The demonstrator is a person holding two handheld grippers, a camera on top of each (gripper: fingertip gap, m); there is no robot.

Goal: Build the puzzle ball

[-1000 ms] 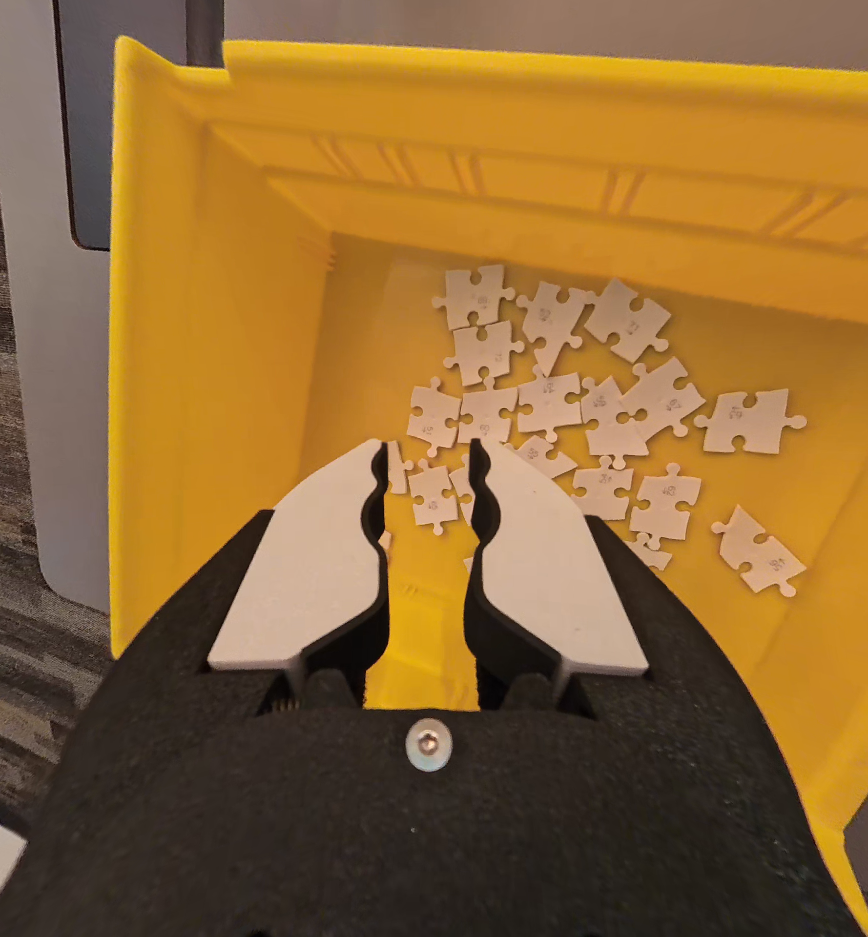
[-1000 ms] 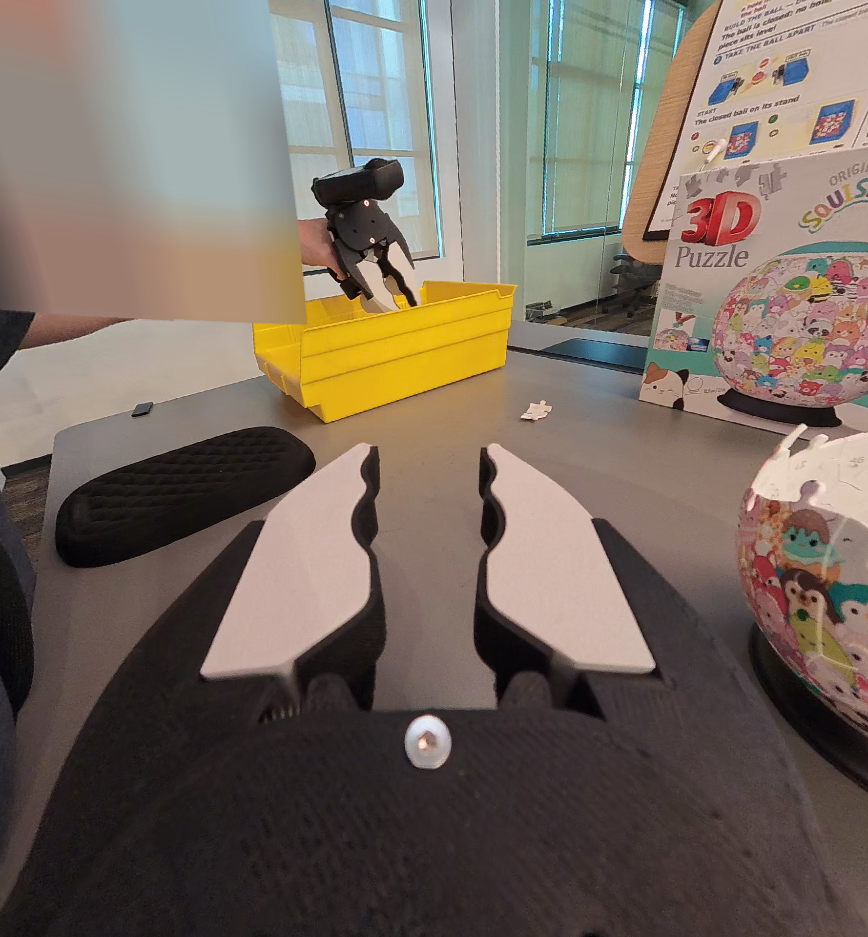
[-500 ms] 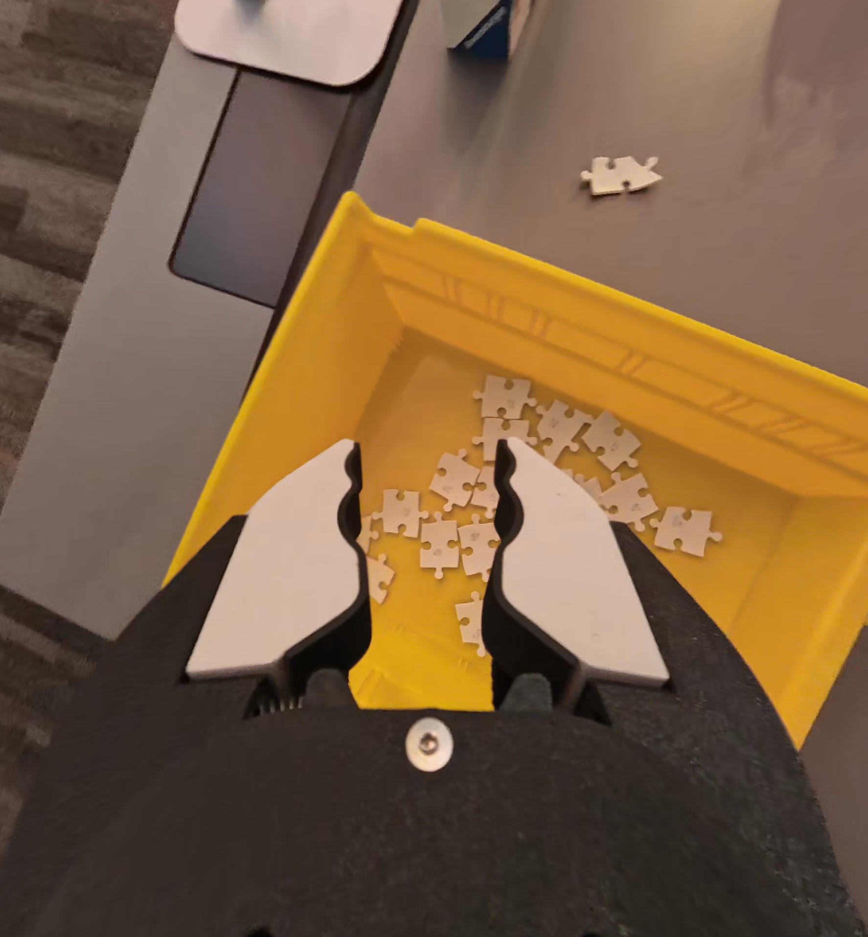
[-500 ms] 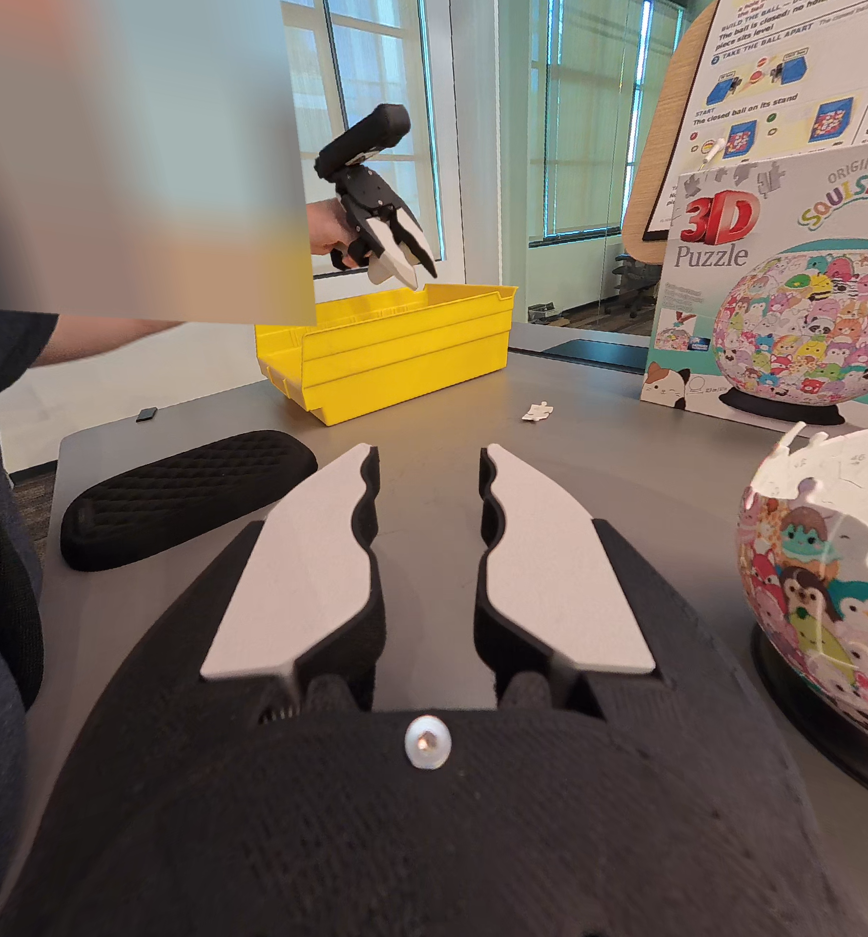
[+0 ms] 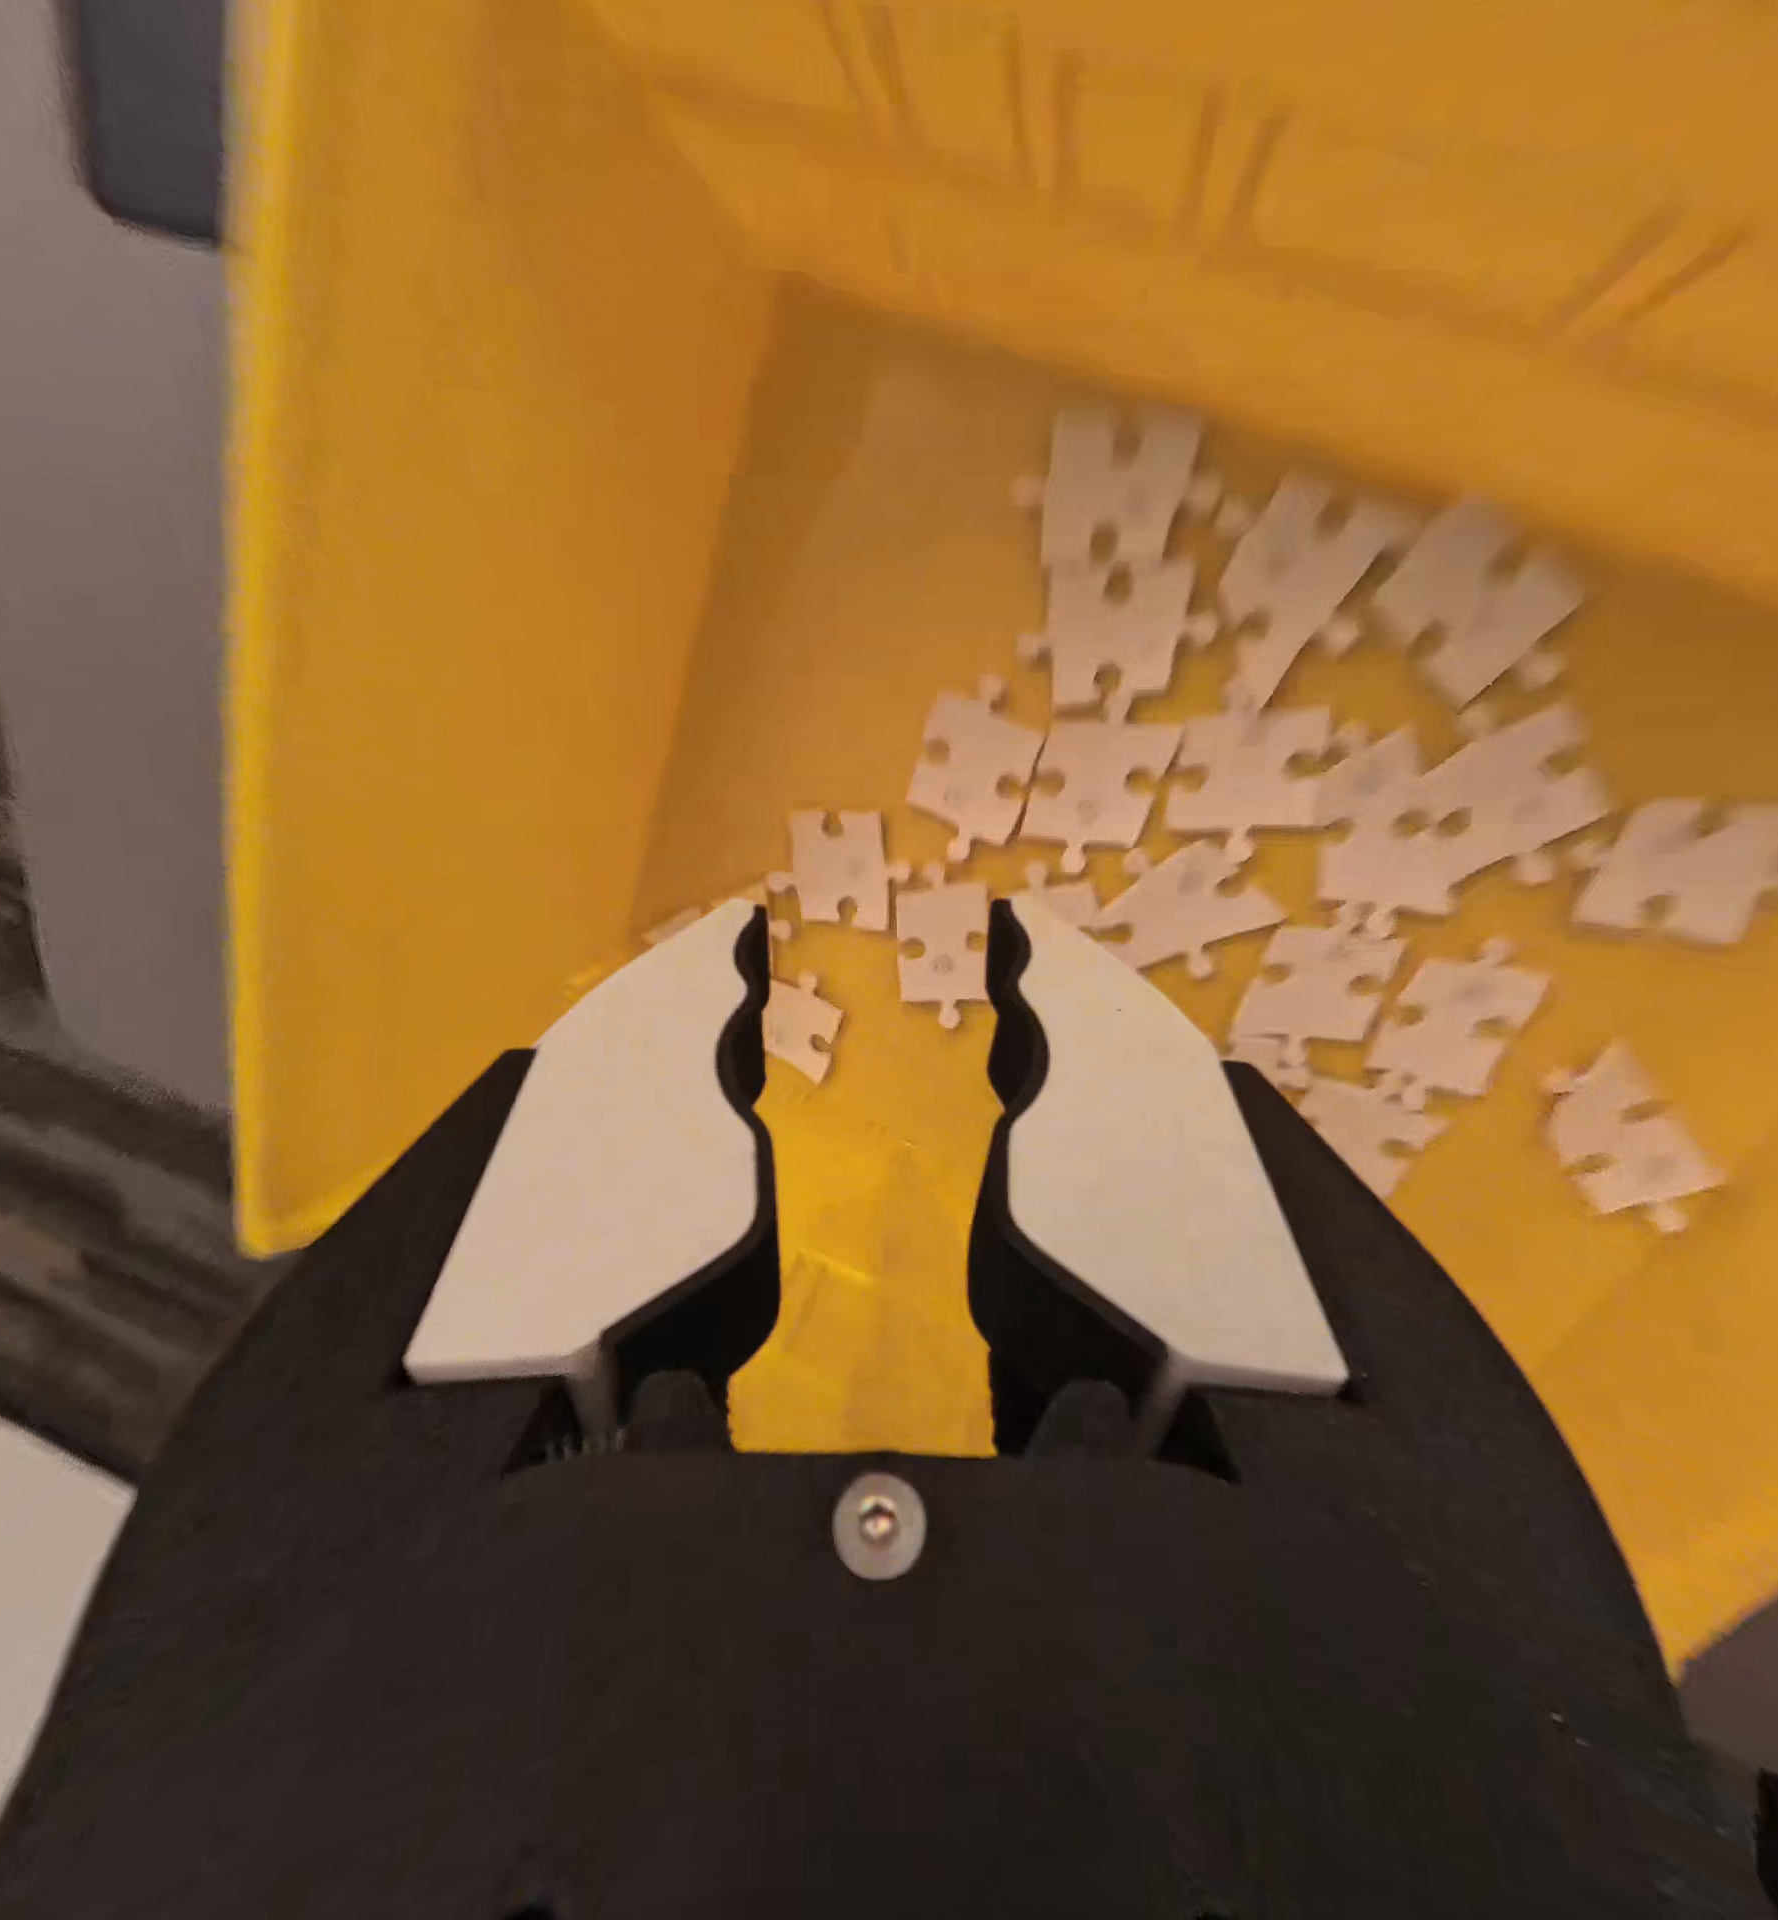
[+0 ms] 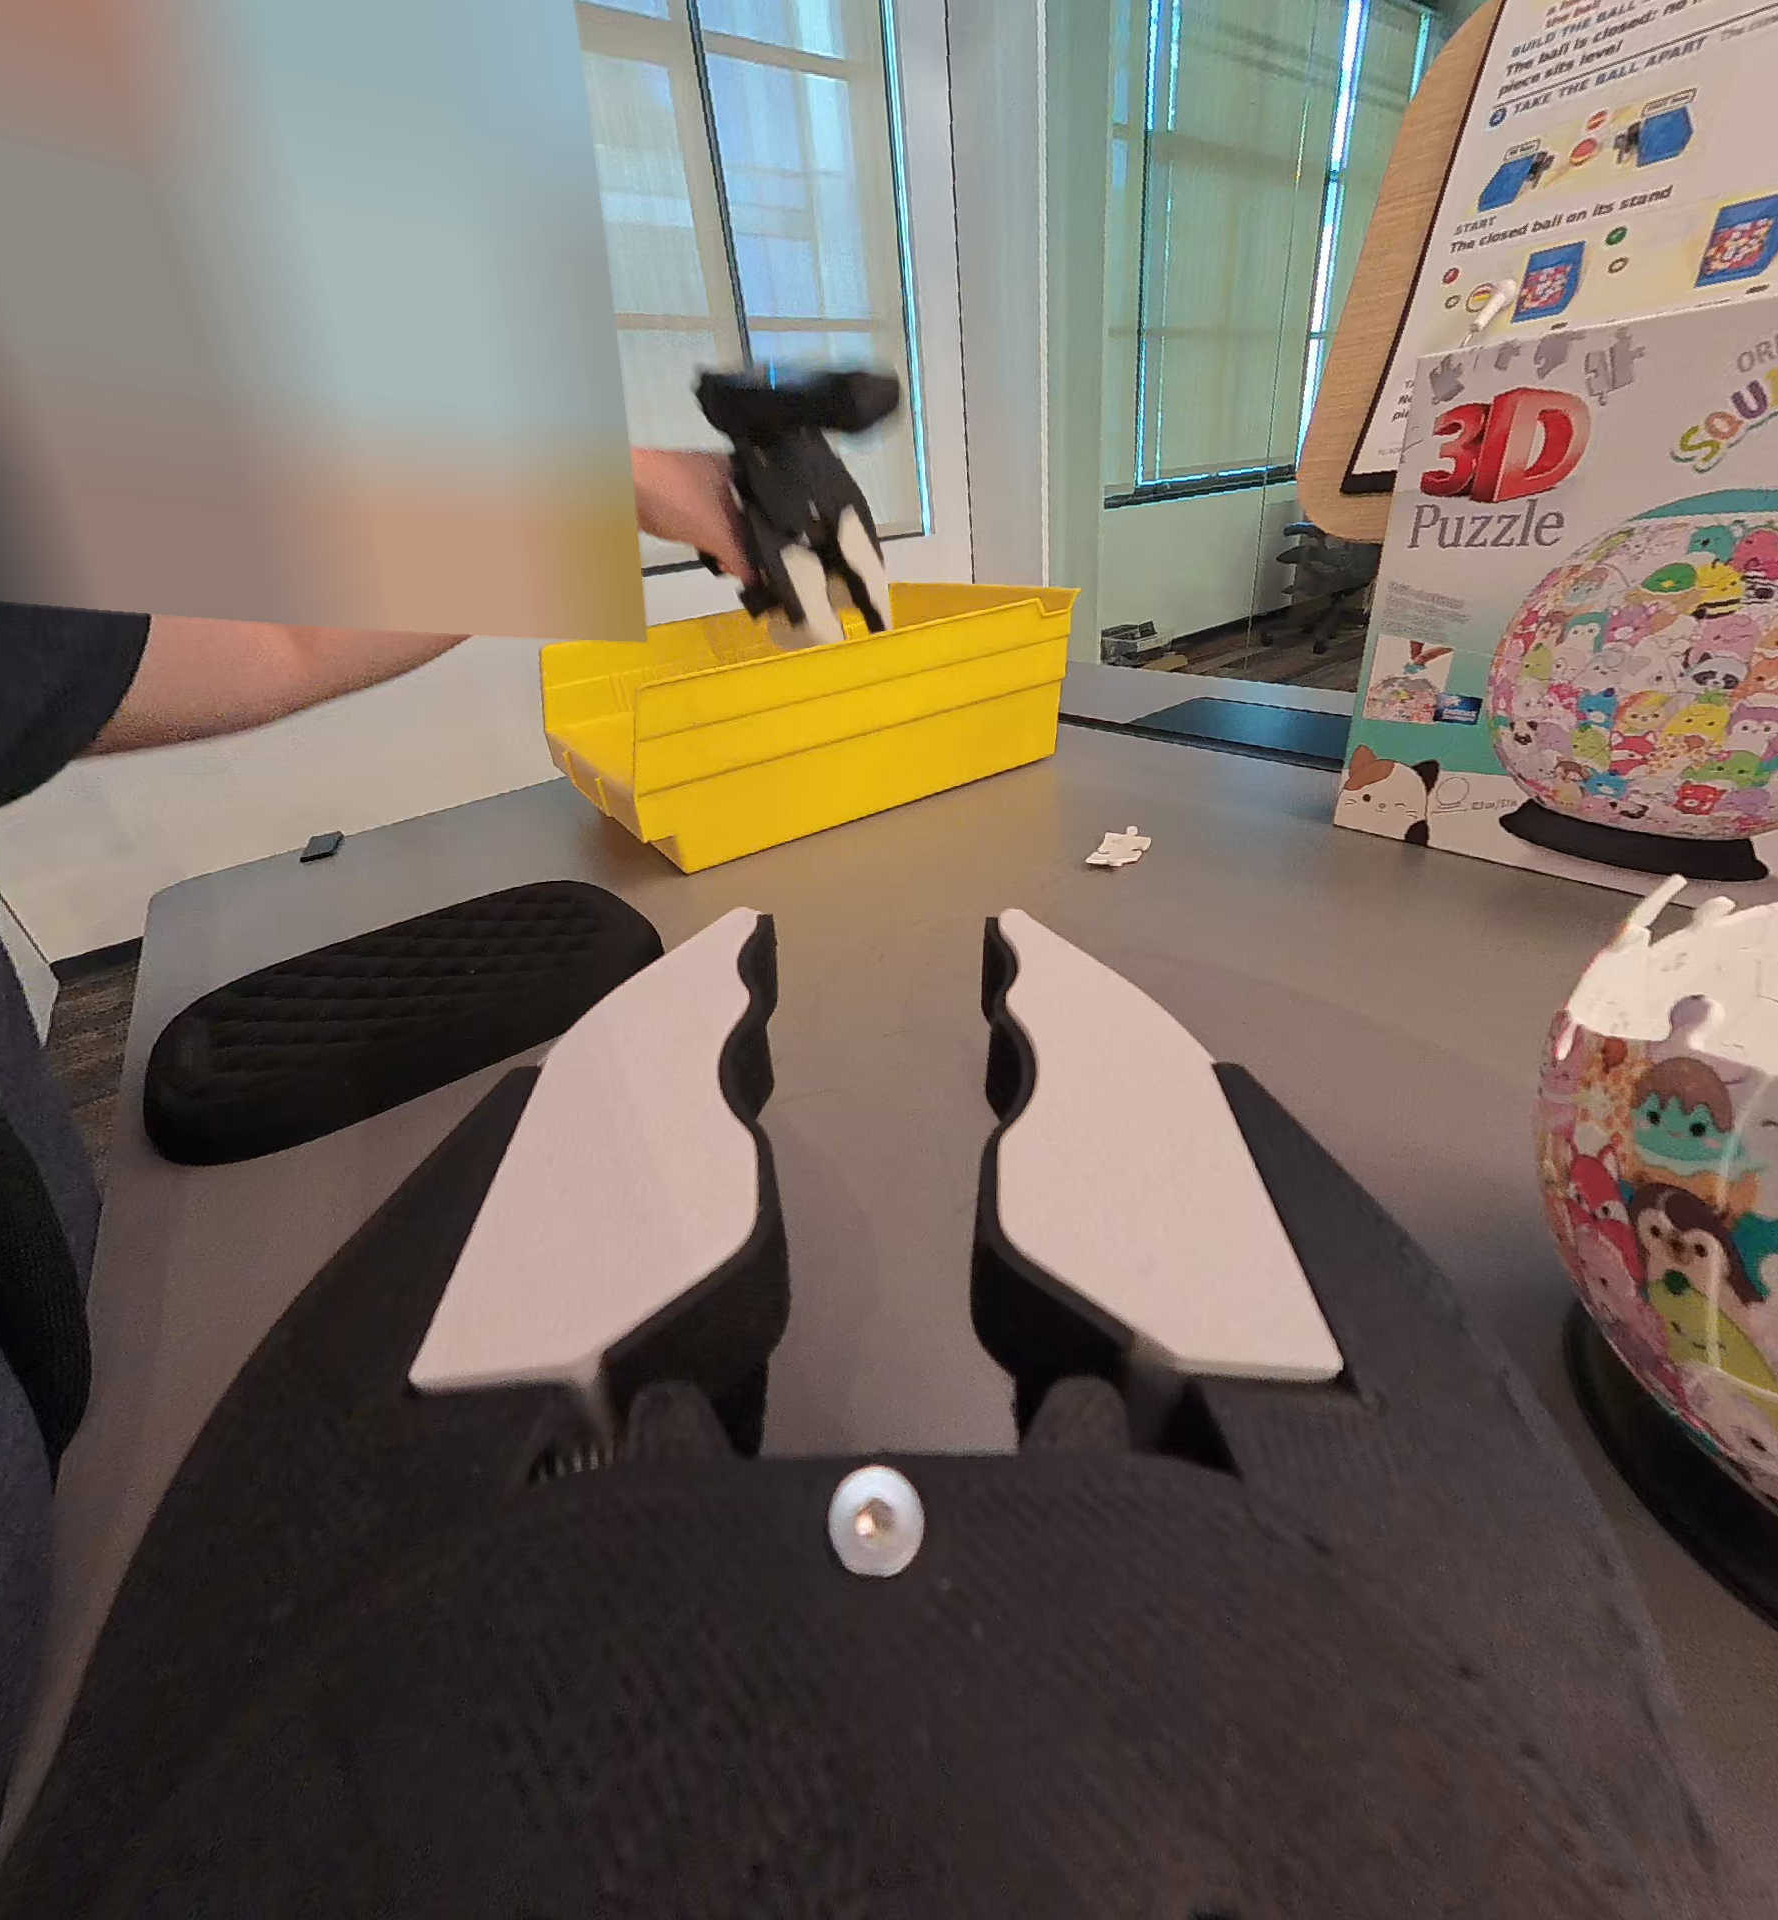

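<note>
Your left claw [image 5: 874, 920] spread inside yellow plastic bin [image 5: 469, 582] over loose white puzzle pieces [image 5: 1269, 790]; right claw [image 6: 880, 930] spread, empty, above grey counter [image 6: 1280, 935]; half-built colourful puzzle ball [image 6: 1716, 1184] right; windows behind

Each gripper, the left gripper [image 5: 874, 914] and the right gripper [image 6: 877, 925], has a matte black, grainy, rounded body with a silver screw at lower centre. Its two fingers [image 6: 615, 1164] carry pale grey flat plates with wavy black inner edges. At the frame's left, a dark short sleeve [image 6: 23, 696].
</note>
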